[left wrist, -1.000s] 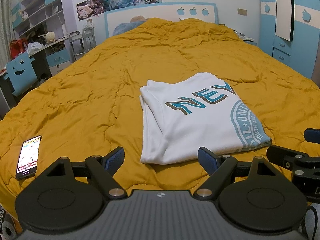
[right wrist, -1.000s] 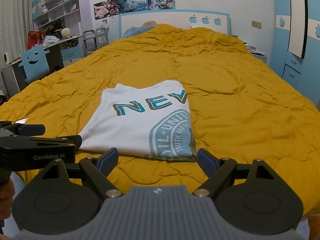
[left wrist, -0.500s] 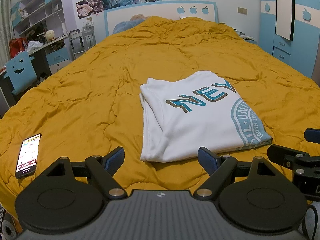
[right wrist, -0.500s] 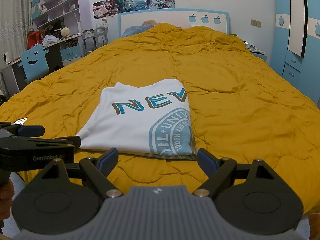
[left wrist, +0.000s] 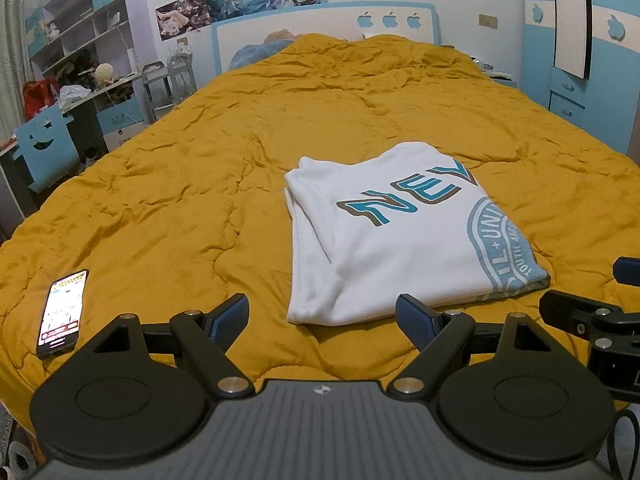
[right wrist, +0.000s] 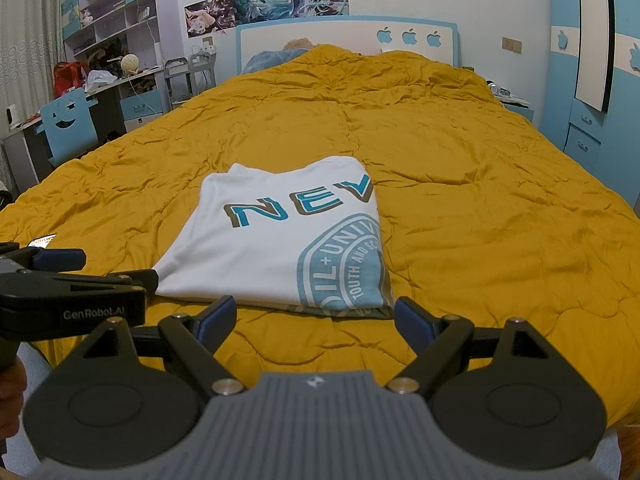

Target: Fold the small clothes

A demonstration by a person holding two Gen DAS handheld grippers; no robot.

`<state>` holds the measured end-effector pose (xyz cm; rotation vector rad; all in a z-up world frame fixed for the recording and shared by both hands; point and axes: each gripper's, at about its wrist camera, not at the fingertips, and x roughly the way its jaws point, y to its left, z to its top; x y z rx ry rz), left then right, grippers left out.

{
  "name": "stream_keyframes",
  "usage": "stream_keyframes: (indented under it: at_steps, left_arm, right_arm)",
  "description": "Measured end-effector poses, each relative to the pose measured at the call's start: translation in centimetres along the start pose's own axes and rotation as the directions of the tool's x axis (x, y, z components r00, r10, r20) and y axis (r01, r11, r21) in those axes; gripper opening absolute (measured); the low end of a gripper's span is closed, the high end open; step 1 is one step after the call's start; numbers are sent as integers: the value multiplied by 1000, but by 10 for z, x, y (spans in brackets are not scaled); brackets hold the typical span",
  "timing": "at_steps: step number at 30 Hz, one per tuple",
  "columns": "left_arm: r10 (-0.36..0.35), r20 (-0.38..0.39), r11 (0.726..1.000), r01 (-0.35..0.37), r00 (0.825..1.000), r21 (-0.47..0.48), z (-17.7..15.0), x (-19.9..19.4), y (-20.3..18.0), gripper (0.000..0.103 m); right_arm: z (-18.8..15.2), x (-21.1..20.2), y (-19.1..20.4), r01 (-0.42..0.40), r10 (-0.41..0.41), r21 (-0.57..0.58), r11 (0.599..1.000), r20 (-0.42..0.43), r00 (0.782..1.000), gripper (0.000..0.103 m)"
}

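Observation:
A white T-shirt [left wrist: 396,236] with teal "NEV" lettering and a round teal emblem lies folded into a rectangle on the yellow quilt [left wrist: 200,184]. It also shows in the right wrist view [right wrist: 288,240]. My left gripper [left wrist: 322,314] is open and empty, just short of the shirt's near left corner. My right gripper [right wrist: 314,314] is open and empty, just short of the shirt's near right edge. The right gripper's body shows at the right edge of the left view [left wrist: 592,320], and the left gripper's body shows at the left of the right view [right wrist: 72,296].
A phone [left wrist: 62,312] with a lit screen lies on the quilt near the bed's left front edge. A desk, blue chair [left wrist: 44,152] and shelves stand left of the bed. A blue wardrobe [left wrist: 588,40] stands on the right. The headboard [left wrist: 320,28] is at the far end.
Both grippers have risen and drawn back very slightly; the shirt sits a little higher in the views. The shirt itself has not moved.

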<state>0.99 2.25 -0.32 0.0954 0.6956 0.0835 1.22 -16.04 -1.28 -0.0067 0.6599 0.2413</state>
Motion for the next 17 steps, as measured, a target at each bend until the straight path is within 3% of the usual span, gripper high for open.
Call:
stream_keyframes:
  at_steps: [17]
  left_arm:
    - [-5, 12, 1000, 5, 1000, 12, 1, -2, 0, 97]
  right_arm:
    - [-2, 1, 0, -2, 2, 1, 1000, -5, 1000, 82]
